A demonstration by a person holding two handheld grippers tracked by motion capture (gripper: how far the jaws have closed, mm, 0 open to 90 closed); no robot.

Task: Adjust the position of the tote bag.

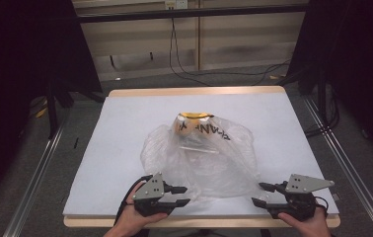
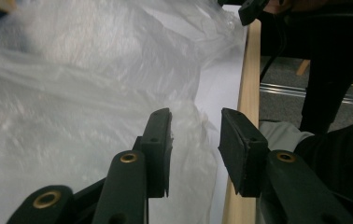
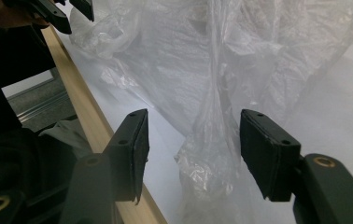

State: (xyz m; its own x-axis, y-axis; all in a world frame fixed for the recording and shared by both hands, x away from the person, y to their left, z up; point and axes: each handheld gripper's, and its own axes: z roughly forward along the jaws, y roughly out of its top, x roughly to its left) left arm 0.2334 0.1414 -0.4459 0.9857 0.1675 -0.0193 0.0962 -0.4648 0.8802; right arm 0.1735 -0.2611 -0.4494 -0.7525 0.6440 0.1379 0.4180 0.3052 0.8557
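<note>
A crumpled clear plastic bag (image 1: 209,163) with black lettering lies in the middle of the white table (image 1: 120,133). A yellow-orange object (image 1: 187,123) sits inside its far end. My left gripper (image 1: 185,195) rests at the bag's near left edge, jaws open, with a loose fringe of bag (image 2: 191,126) between its pads, which do not press on it. My right gripper (image 1: 262,194) stands at the bag's near right corner. Its jaws are open around a bunched fold of bag (image 3: 209,154), pads apart from it.
The table's wooden front edge (image 2: 247,93) runs close beside both grippers. Metal rails (image 1: 41,163) flank the table and cables (image 1: 184,69) lie on the floor beyond it. The person's dark clothing (image 2: 338,154) is close behind the front edge.
</note>
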